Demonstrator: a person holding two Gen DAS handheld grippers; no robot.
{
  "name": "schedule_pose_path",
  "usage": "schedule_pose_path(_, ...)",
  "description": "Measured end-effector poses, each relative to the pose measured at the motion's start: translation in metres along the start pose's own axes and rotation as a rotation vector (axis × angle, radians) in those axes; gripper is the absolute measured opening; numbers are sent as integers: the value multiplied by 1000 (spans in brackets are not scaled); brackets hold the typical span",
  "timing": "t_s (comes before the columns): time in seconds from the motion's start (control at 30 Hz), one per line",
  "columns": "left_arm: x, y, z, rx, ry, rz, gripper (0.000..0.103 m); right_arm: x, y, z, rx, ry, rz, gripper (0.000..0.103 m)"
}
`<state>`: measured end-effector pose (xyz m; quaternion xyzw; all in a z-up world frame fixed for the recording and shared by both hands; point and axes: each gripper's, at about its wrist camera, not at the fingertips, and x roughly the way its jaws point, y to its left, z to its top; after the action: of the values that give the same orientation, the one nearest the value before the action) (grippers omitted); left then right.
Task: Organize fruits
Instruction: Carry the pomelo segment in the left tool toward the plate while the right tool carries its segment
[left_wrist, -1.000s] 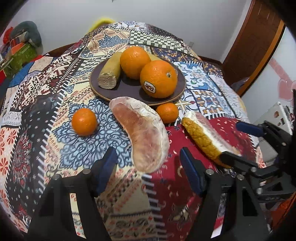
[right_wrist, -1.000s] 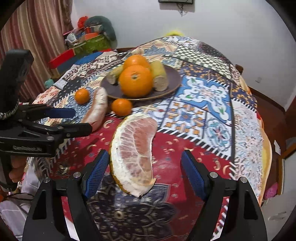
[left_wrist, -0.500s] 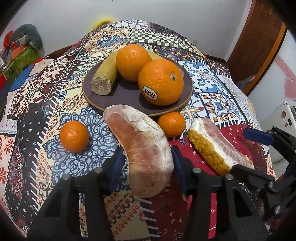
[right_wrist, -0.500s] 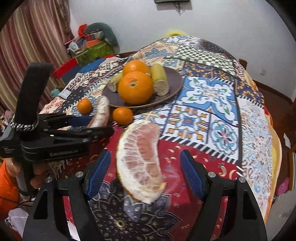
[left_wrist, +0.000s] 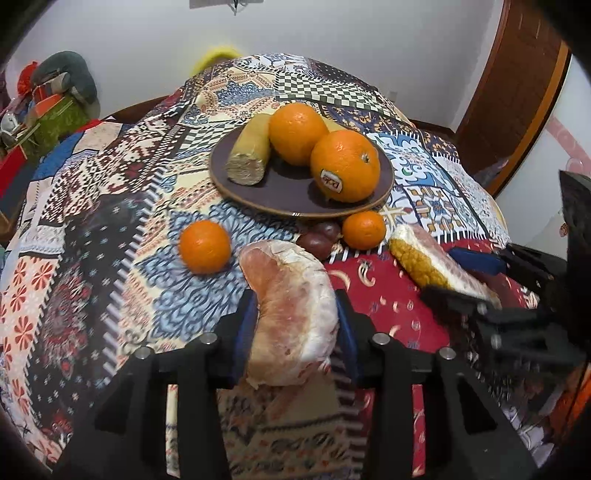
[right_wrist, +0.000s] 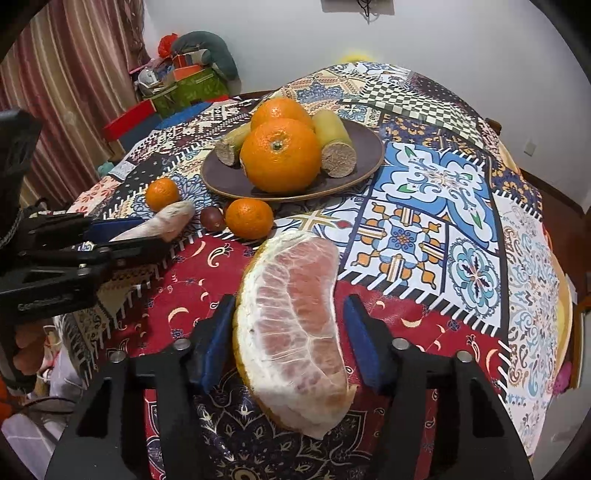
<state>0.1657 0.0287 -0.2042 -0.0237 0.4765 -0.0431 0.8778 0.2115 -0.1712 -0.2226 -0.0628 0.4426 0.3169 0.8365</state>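
Note:
My left gripper (left_wrist: 293, 325) is shut on a pale pink pomelo wedge (left_wrist: 291, 310) and holds it just above the patterned cloth. My right gripper (right_wrist: 290, 332) has its blue pads close on both sides of a second pomelo wedge (right_wrist: 295, 325) with yellow rind; a thin gap shows at the right pad. A brown plate (left_wrist: 280, 192) behind holds two large oranges (left_wrist: 345, 166) and sugarcane pieces (left_wrist: 249, 158). Two small mandarins (left_wrist: 205, 247) (left_wrist: 364, 229) and a dark round fruit (left_wrist: 317, 240) lie in front of the plate.
The table is covered by a patchwork cloth (right_wrist: 443, 206) that falls away at the right edge. Boxes and cushions (right_wrist: 192, 74) are piled at the back left beside a striped curtain (right_wrist: 66, 74). A wooden door (left_wrist: 517, 92) stands at the far right.
My left gripper closed on its pomelo wedge and lifted it, uncovering a dark fruit. My right gripper narrowed around the second wedge and moved forward.

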Motion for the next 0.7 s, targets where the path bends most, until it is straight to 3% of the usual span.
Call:
schedule_pose_path(0.23,1,3,-15,21,44,-8,40,-2,-1,-1,29,-17,3,48)
schedule_pose_path(0.7,18,7,-4,-43,65,-66,47,-8,-2,-1,62,-33,16,47)
